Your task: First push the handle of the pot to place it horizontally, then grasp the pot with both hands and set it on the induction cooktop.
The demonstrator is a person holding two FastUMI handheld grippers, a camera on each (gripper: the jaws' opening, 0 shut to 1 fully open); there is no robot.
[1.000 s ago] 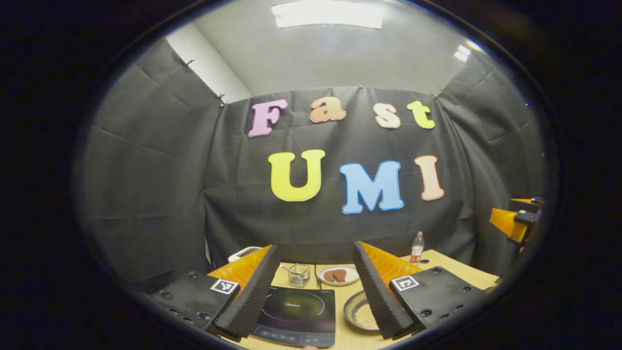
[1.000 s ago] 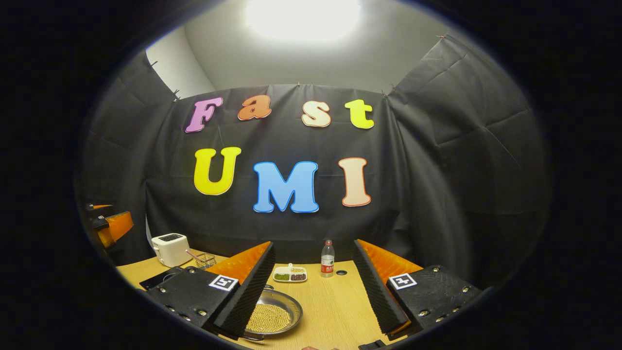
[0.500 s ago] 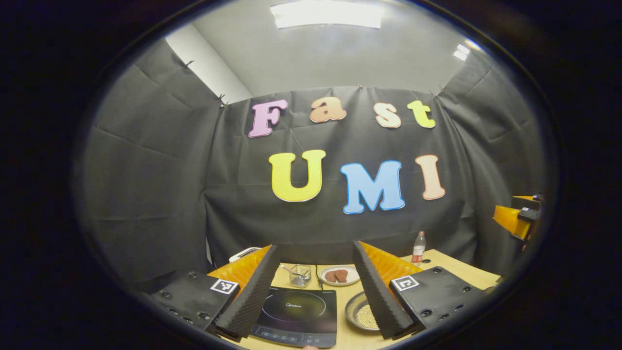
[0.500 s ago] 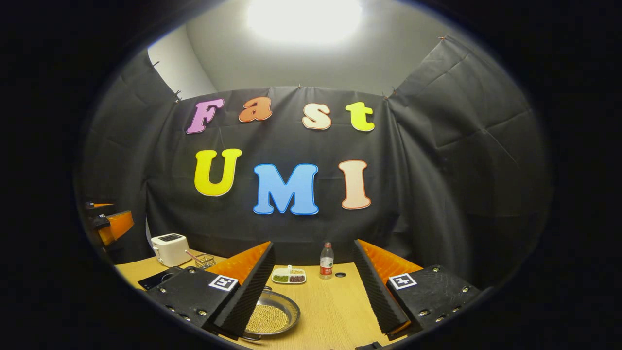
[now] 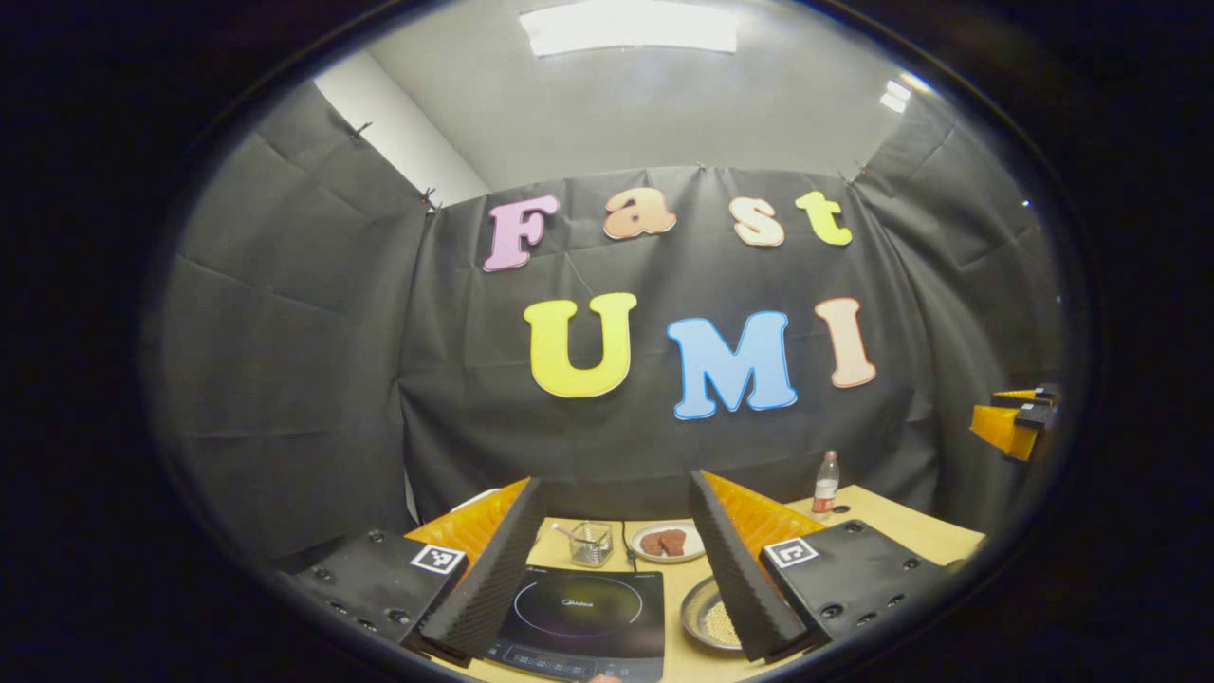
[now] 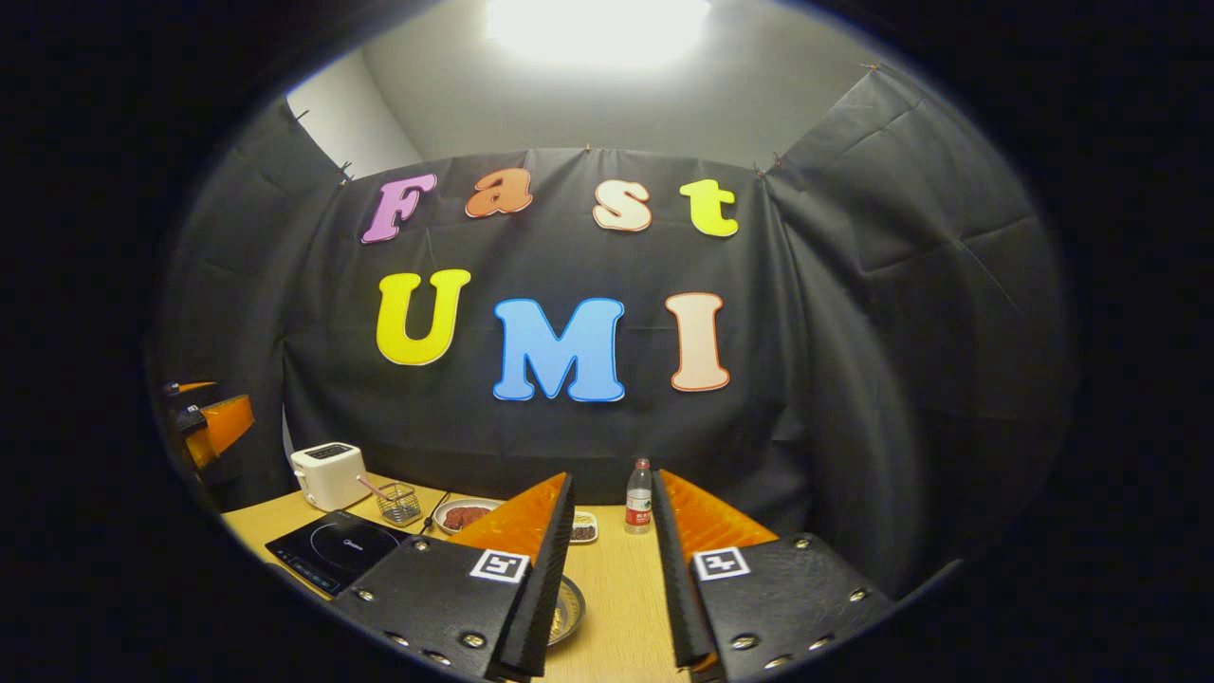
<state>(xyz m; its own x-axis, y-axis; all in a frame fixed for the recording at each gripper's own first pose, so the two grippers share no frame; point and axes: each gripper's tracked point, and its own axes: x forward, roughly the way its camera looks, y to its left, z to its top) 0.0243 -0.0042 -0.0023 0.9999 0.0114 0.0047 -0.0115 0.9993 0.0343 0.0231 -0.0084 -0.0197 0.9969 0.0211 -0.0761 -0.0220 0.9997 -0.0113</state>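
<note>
Your left gripper [image 5: 607,560], jaws wide and empty, frames the induction cooktop [image 5: 579,612]; your right gripper [image 6: 612,560], part-closed and empty, hovers beside the pot [image 6: 567,609].

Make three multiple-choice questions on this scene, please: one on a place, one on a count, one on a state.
1. Where is the induction cooktop relative to the pot in the left gripper view?
A. to its left
B. to its right
C. under it

2. How many bottles stand on the table?
A. none
B. one
C. three

3. How do the jaws of the right gripper stand?
A. clamped on the pot
C. clamped on the toaster
B. apart, holding nothing

Answers: 1 A, the cooktop lies left of the pot. 2 B, a single bottle stands at the back. 3 B, a gap shows between the jaws with bare table behind it.
</note>
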